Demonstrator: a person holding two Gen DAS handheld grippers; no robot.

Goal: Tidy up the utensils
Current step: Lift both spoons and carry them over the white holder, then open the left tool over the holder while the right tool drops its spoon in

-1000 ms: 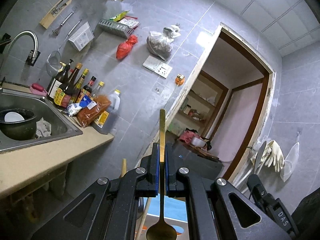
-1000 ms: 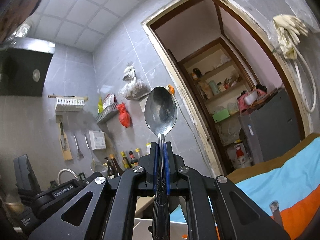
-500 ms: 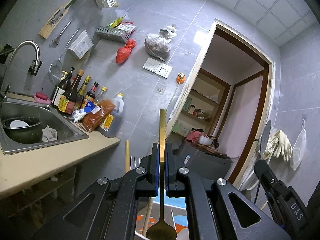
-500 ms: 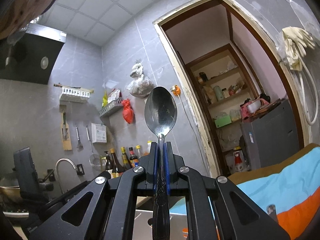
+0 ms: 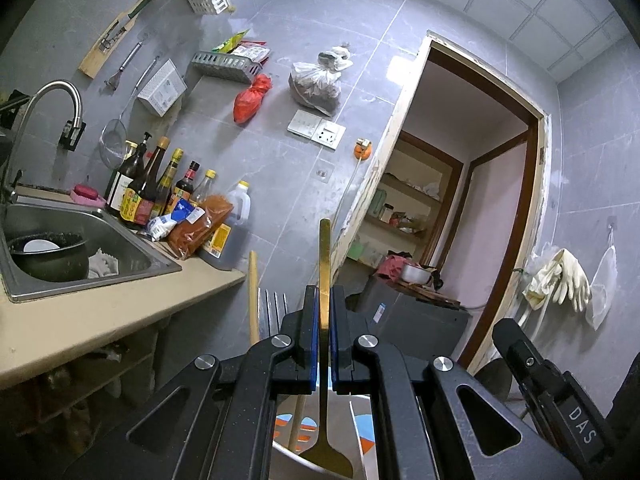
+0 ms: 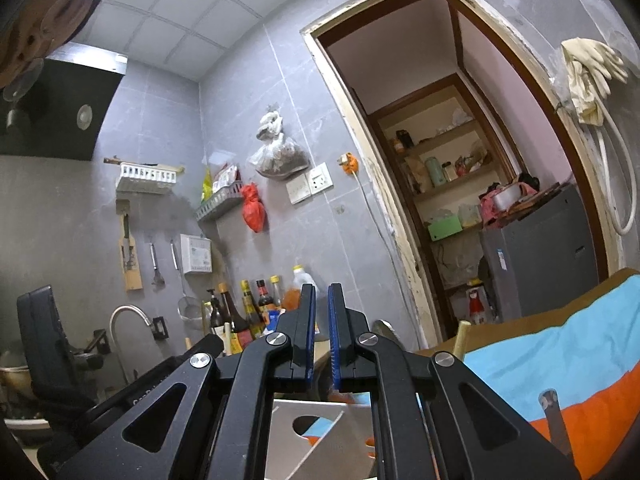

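Left gripper [image 5: 324, 292]: blue pads clamped on the flat handle of a gold utensil [image 5: 325, 256]. The handle stands upright between the pads. Its broad end hangs below, inside the rim of a white utensil holder [image 5: 288, 456].

Right gripper [image 6: 321, 292]: pads stand apart by a narrow gap, with nothing between them. The holder lies directly below, showing a round cutout in its wall.

Just left of the left gripper, fork tines [image 5: 272, 308] and a wooden handle [image 5: 253, 288] rise from the holder.

Readable writing: the letters "DAS" in white on the black body of the right gripper, seen at lower right in the left wrist view. Lettering on the left gripper's body in the right wrist view is partly hidden and cannot be read.

Further out, a counter [image 5: 100, 312] carries a steel sink [image 5: 132, 256] and a row of sauce bottles [image 5: 152, 192]. Their labels are too small to read.
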